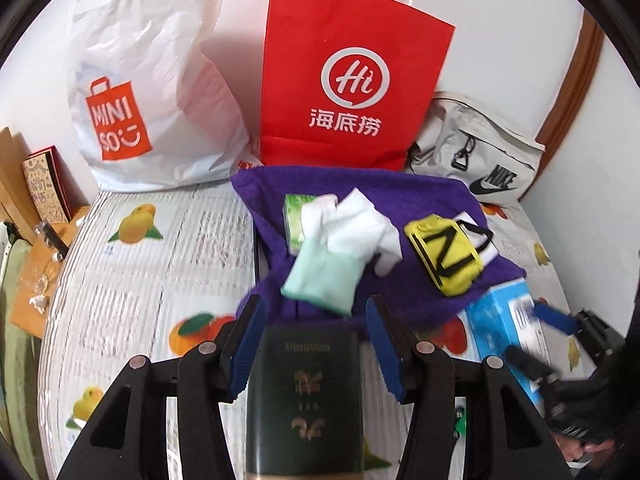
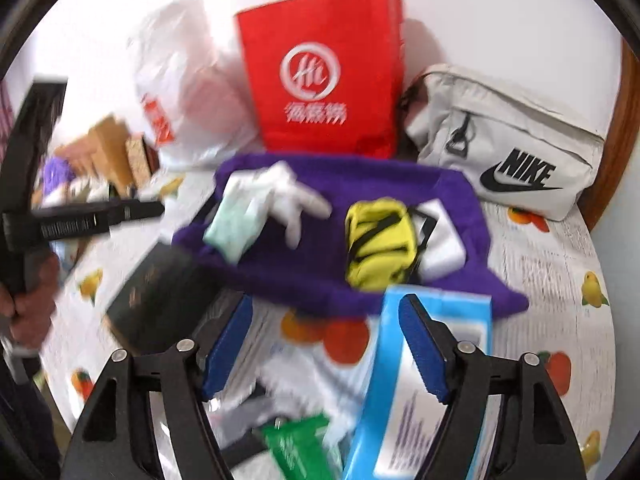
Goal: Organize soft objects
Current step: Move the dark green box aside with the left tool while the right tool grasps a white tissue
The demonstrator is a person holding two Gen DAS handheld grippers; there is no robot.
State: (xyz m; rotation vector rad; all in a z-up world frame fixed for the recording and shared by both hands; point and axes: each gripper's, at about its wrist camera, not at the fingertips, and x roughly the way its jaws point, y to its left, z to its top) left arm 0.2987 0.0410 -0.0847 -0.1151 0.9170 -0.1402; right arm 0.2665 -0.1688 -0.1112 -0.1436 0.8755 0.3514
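Underneath, fruit-print tablecloth (image 1: 132,264); white wall (image 1: 500,20).

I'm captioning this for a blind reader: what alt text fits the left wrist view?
The left tool is open around a dark green box, facing a purple towel that holds a mint-and-white sock and a yellow pouch. A red bag and a white bag stand behind.

Both wrist cams sit low over the table, looking forward and down along their fingers toward the back wall. Left view is left of centre, close above a dark green box (image 1: 306,392). Right view sits further right, close over a blue box (image 2: 416,392). Shared: purple cloth (image 1: 360,188), red bag (image 1: 352,80), Nike pouch (image 2: 508,140). Right view is motion-blurred.
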